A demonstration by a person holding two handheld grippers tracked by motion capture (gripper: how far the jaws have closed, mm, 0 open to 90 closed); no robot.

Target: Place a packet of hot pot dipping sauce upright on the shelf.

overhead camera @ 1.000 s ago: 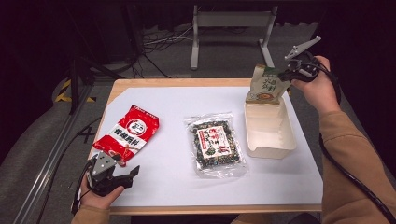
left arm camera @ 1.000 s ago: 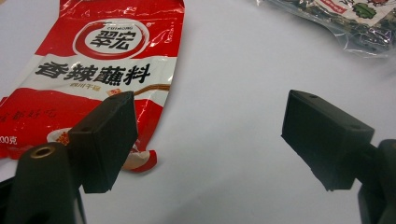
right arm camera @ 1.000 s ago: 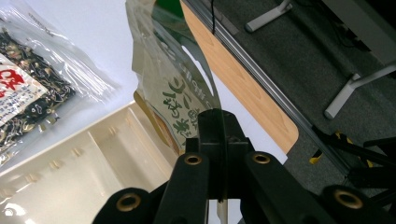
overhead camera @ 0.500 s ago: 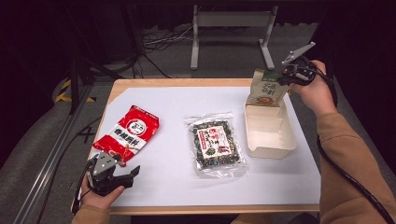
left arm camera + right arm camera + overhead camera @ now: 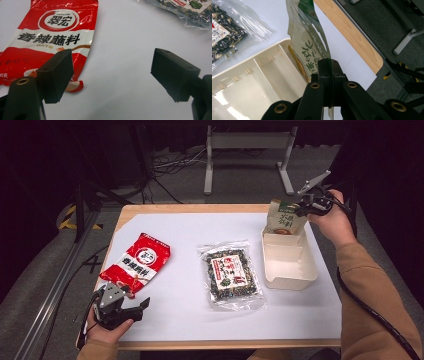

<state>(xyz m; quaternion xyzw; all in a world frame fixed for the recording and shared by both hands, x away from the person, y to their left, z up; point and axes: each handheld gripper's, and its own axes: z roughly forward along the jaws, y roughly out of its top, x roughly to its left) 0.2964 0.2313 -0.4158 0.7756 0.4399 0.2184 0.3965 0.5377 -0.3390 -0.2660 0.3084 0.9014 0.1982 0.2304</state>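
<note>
A green and beige snack pouch [image 5: 283, 218] stands upright at the far end of the cream tray [image 5: 289, 262], its lower edge inside the tray. My right gripper [image 5: 303, 210] is shut on the pouch's top right edge; in the right gripper view the jaws pinch the pouch [image 5: 308, 37] over the tray [image 5: 249, 85]. A red and white seasoning packet [image 5: 136, 262] lies flat at the table's left. My left gripper [image 5: 134, 306] rests open near the front left corner, just below that red packet [image 5: 47, 37], nothing between its jaws. A clear seaweed bag [image 5: 231, 274] lies mid-table.
The table is covered with white paper [image 5: 180, 245] with a wooden rim [image 5: 200, 208] showing at the far edge. A metal stand [image 5: 247, 142] and cables [image 5: 170, 165] sit on the dark floor beyond. A corner of the seaweed bag [image 5: 185, 11] shows in the left gripper view.
My right gripper has carried the pouch leftward and down, from beside the tray's far right corner into the tray's far end. The left gripper has stayed put.
</note>
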